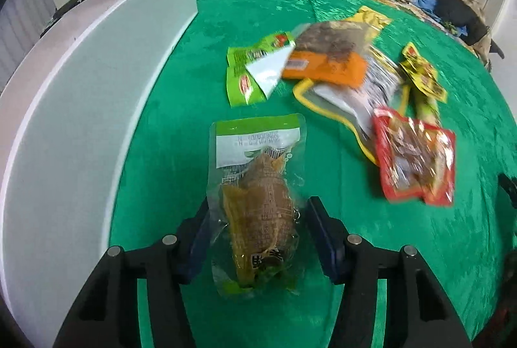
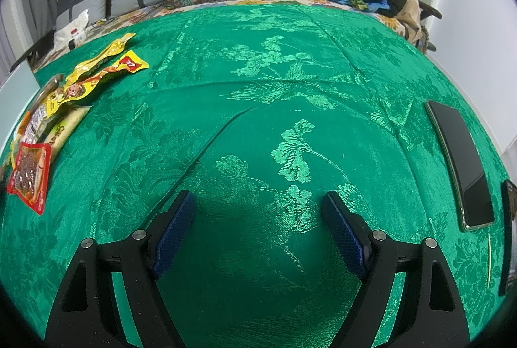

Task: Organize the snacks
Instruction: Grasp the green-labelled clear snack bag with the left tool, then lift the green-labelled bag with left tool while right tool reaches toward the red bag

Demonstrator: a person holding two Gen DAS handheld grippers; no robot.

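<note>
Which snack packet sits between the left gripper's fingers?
The clear pouch with the green-and-white top, lying alone between the left gripper fingers. The other packets lie heaped farther off on the green cloth.

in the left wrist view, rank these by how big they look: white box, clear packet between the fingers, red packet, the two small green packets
1. white box, largest by far
2. clear packet, though it lies nearest the camera, which inflates it
3. red packet
4. small green packets, each smallest; the two look alike
</note>
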